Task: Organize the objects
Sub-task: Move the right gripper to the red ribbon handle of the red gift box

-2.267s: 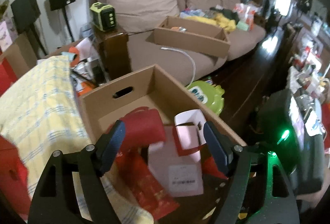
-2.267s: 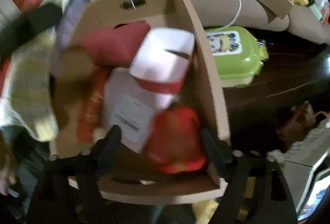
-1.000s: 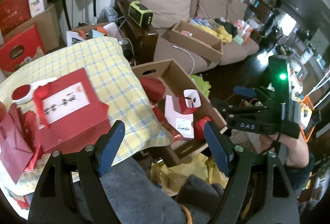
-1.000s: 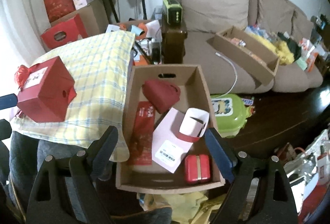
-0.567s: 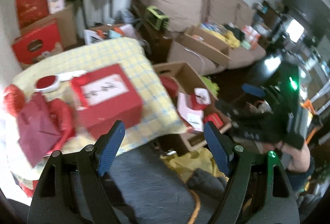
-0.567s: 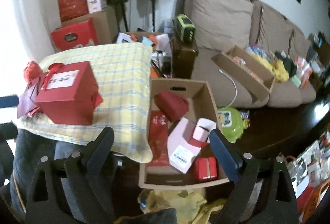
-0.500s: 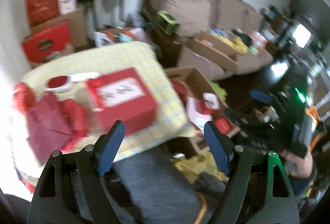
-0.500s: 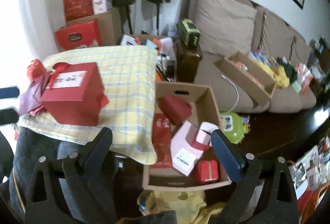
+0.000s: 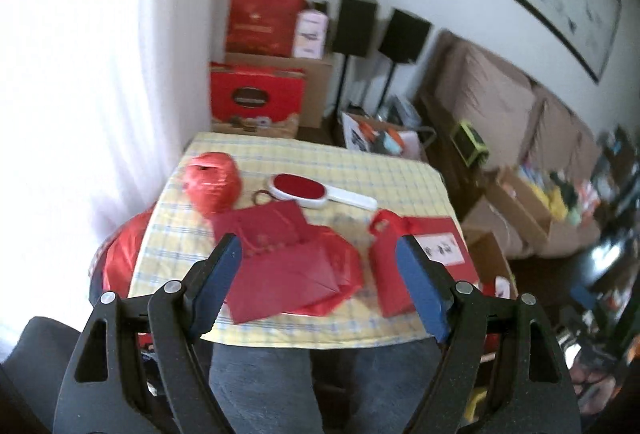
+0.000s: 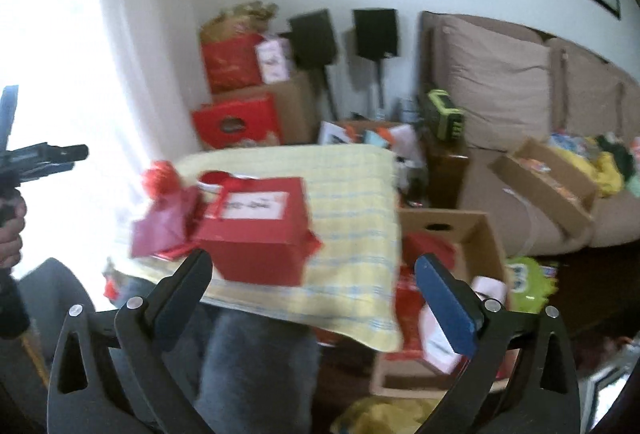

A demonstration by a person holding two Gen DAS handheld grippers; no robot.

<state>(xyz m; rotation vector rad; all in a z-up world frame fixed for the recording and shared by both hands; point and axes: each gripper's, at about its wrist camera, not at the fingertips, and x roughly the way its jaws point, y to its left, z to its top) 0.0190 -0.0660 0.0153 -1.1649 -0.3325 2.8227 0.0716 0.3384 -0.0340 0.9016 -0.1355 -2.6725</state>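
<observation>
On the table with the yellow checked cloth (image 9: 360, 162) lie a red ball (image 9: 212, 186), a white brush with a red oval face (image 9: 316, 192), dark red paper bags (image 9: 280, 258) and a red gift box (image 9: 420, 254) with a white label. My left gripper (image 9: 320, 278) hovers above the table's near edge; its jaws are opening and nothing is between them. My right gripper (image 10: 312, 274) hangs in front of the red gift box (image 10: 256, 230), also opening, with nothing between its fingers. The brown cardboard box (image 10: 444, 220) on the floor holds several red and white packages.
Red cartons (image 9: 256, 94) and two black speakers (image 9: 380, 30) stand in the far corner. A brown sofa (image 10: 500, 94) carries a cardboard tray (image 10: 544, 174). A green case (image 10: 528, 282) lies on the floor. Grey trouser legs (image 9: 260, 386) are under the grippers.
Both views have swung left, from the cardboard box on the floor to the table. The left gripper moved left and now looks down over the table. The right gripper's jaws stand wider.
</observation>
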